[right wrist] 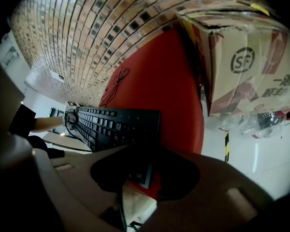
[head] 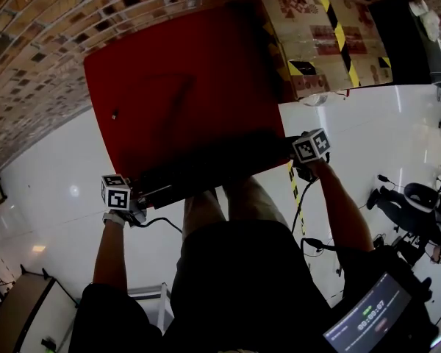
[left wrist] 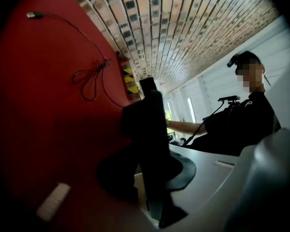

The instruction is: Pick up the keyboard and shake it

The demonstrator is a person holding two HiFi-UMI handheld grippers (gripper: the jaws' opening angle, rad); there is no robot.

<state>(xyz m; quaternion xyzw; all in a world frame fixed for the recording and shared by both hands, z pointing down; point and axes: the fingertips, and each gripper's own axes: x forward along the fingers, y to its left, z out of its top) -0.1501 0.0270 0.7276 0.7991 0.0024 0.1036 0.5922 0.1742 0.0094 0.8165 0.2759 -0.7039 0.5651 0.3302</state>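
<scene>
A black keyboard [head: 213,169] lies along the near edge of the red tabletop [head: 169,79], spanning the space between both grippers. My left gripper [head: 142,198] is shut on its left end; in the left gripper view the keyboard [left wrist: 150,124] runs edge-on away from the dark pads [left wrist: 181,170]. My right gripper [head: 299,168] is shut on the right end, and the keys [right wrist: 111,124] stretch away from its jaws in the right gripper view. Whether the keyboard still touches the tabletop I cannot tell. Its thin cable [left wrist: 89,79] lies coiled on the red surface.
A taped cardboard box [head: 323,39] stands at the table's far right corner, with a clear plastic bottle [right wrist: 261,122] beside it. A brick wall [head: 44,20] runs behind the table. White glossy floor [head: 367,131] surrounds it. A small white tag [left wrist: 53,201] lies on the red surface.
</scene>
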